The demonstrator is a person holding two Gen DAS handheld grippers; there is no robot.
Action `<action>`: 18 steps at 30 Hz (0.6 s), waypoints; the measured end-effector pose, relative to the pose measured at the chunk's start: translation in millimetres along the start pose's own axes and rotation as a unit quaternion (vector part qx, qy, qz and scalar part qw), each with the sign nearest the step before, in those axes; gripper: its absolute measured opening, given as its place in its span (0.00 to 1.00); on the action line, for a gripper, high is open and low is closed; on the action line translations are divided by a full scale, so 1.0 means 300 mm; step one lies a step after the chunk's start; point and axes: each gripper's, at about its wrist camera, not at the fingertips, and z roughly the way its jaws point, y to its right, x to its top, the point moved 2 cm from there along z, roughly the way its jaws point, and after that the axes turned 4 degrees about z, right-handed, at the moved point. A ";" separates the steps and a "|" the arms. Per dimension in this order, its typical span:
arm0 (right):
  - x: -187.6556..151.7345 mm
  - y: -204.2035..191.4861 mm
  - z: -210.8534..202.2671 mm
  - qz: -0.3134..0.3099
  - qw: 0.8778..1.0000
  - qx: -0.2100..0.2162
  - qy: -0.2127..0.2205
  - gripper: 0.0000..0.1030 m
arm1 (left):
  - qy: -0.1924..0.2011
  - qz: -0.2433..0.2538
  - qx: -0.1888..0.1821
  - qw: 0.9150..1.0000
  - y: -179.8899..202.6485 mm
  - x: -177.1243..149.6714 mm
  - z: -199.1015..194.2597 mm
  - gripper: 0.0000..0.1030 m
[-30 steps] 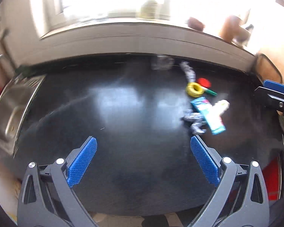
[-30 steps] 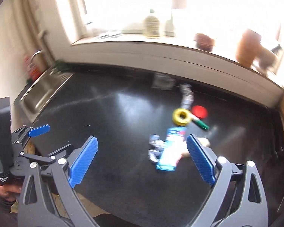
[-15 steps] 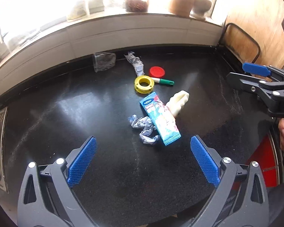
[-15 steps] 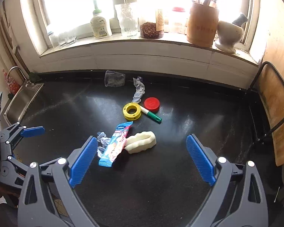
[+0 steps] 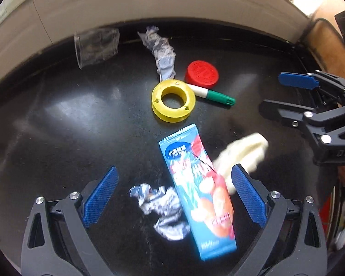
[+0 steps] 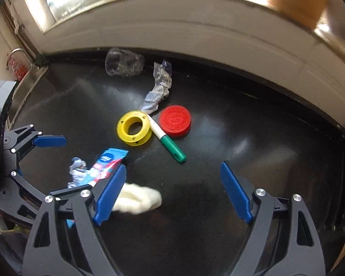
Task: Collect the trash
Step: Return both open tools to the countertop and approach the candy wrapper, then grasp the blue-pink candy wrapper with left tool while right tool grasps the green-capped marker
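A black countertop (image 5: 57,119) fills both views, its litter strewn from the middle of the frame toward the lower edge. Near the top lie a clear plastic cup (image 5: 96,46) on its side and a twisted grey wrapper (image 5: 161,53); mid-frame sit a yellow ring (image 5: 173,101), a red lid (image 5: 202,73) and a green-capped marker (image 5: 214,94).

The left gripper (image 5: 172,197) hangs spread wide and holding nothing, with the blue snack packet (image 5: 200,193) and crumpled foil (image 5: 161,207) lying between its fingers. The right gripper (image 6: 172,195) grips nothing either; its jaws are closing, with the pale foam lump (image 6: 138,199) just inside its left finger and bare counter across the rest of the gap.

The foam sits off-centre, so the closing jaws could nudge it aside rather than pinch it. The packet overlaps both the foil and the foam, so a left-hand grab may drag the foam along or let the foil slip out.

Compared with half a second ago, both views sit much closer to the litter and tilt further down; the windowsill jars have almost left the frame.
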 end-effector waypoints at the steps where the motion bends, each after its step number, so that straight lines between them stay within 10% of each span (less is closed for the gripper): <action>1: 0.015 0.004 0.042 -0.013 1.000 0.002 -0.010 0.75 | -0.005 -0.005 -0.003 1.000 -0.006 0.010 0.023 0.93; 9: 0.041 -0.010 0.247 -0.088 0.994 0.008 -0.064 0.57 | -0.044 -0.020 -0.025 0.999 -0.012 0.044 0.143 0.78; 14: 0.045 -0.033 0.272 -0.115 0.992 0.003 -0.054 0.16 | -0.046 -0.006 -0.019 0.999 0.004 0.047 0.148 0.35; 18: 0.031 -0.063 0.270 -0.124 0.991 0.001 -0.050 0.14 | -0.027 -0.002 -0.010 1.000 0.014 0.049 0.103 0.06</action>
